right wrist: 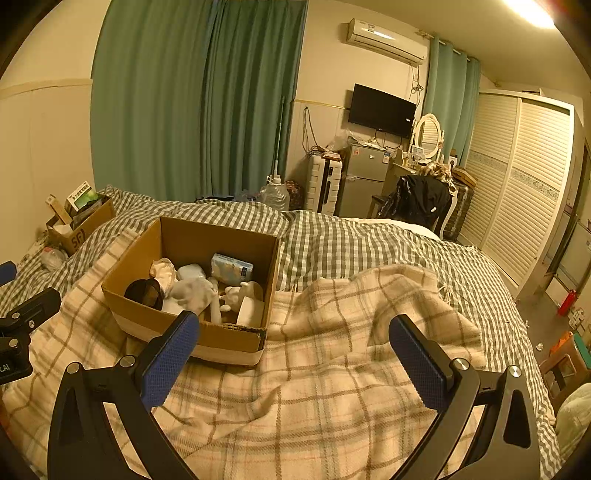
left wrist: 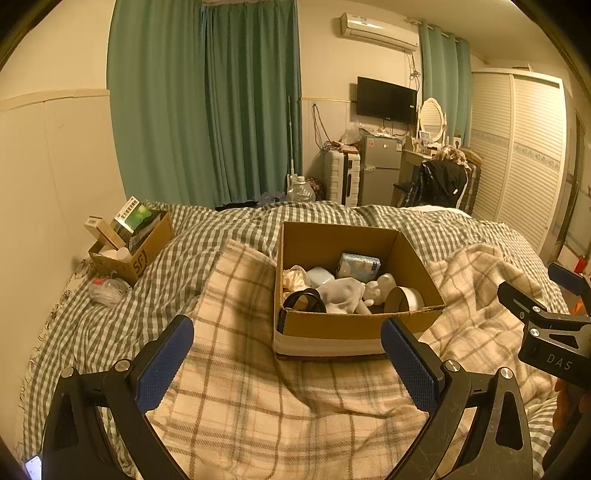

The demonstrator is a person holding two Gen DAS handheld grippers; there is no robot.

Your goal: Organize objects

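I hold both claws wide open and empty above the bed; the box [left wrist: 354, 328] lies dead ahead of my left claw [left wrist: 287, 363], left of the right claw [right wrist: 293, 362].

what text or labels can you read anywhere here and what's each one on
"SF" on the side of the small cardboard box by the wall.
"DAS" on the black body of the right claw, seen from the left wrist view.
Green carton standing in that small box: it carries printed characters, too blurred to read.
Blue packet in the big cardboard box: print too small to read.
Air conditioner and fridge stickers: unreadable.
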